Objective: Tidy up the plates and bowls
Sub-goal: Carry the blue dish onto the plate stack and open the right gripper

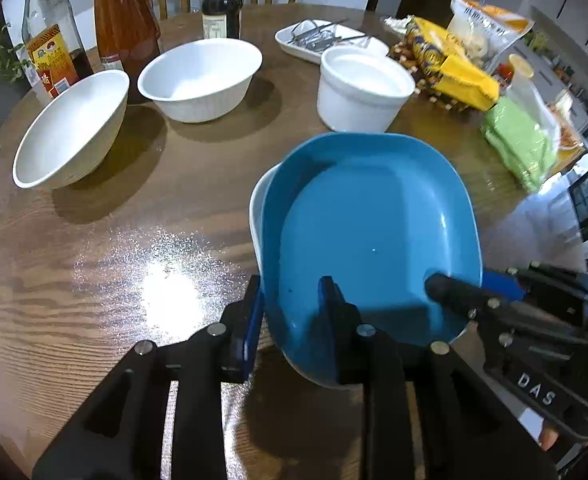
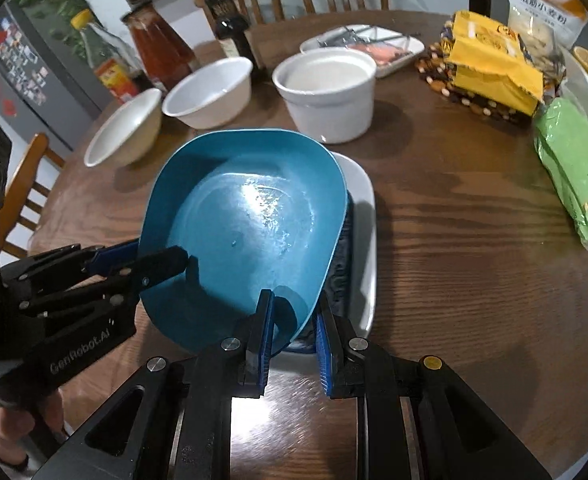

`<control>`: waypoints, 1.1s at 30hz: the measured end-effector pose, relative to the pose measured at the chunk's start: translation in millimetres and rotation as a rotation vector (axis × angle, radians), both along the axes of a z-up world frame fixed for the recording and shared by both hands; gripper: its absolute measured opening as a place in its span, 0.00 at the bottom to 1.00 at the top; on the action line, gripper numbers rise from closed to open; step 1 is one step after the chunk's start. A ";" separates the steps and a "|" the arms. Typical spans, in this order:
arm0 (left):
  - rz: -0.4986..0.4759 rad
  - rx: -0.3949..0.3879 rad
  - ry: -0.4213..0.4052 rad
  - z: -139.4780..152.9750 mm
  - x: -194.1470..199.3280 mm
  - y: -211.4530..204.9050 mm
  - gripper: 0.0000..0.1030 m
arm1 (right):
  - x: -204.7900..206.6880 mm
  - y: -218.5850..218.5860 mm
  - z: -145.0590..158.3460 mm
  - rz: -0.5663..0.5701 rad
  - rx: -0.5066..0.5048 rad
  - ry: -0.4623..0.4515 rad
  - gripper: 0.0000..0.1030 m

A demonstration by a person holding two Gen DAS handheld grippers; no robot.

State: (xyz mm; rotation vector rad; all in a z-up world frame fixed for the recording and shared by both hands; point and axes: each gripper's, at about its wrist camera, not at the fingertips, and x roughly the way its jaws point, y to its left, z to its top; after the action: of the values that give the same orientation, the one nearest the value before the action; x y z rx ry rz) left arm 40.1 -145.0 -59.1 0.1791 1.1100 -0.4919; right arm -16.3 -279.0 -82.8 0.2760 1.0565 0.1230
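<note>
A blue squarish plate [image 1: 370, 236] [image 2: 246, 228] is held tilted over a white rectangular plate [image 2: 364, 232] [image 1: 256, 216] on the wooden table. My left gripper [image 1: 294, 312] straddles the blue plate's near rim, one finger inside and one outside; it also shows in the right wrist view [image 2: 134, 260]. My right gripper [image 2: 294, 324] straddles another edge of the same plate, and shows in the left wrist view [image 1: 466, 288]. Beyond stand three white bowls: a tilted one [image 1: 70, 128] [image 2: 128, 130], a wide one [image 1: 200, 78] [image 2: 210, 90] and a straight-sided one [image 1: 362, 88] [image 2: 326, 92].
Sauce and oil bottles [image 1: 124, 20] [image 2: 162, 44] stand at the far left. A white tray with utensils [image 1: 318, 38] [image 2: 374, 46] is at the back. Snack bags [image 1: 458, 68] [image 2: 494, 68] and a green packet [image 1: 522, 144] [image 2: 574, 168] lie at right. Chairs stand behind the table.
</note>
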 end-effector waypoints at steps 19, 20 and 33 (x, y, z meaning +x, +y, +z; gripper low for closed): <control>0.197 -0.025 -0.019 22.2 -4.6 78.8 0.84 | -9.8 -21.0 25.3 -0.096 -0.077 -0.087 0.48; 0.205 -0.024 -0.013 21.7 -4.2 82.2 0.85 | -10.8 -18.3 27.0 -0.093 -0.071 -0.090 0.50; 0.291 -0.032 -0.006 23.0 -4.8 128.8 0.99 | 0.8 45.7 46.9 0.033 -0.071 -0.123 0.51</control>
State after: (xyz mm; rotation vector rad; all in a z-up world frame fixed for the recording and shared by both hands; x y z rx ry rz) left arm 35.3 -16.2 -36.2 -0.0100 1.1002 -0.2481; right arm -15.4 -233.3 -35.9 0.1847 0.9419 0.1308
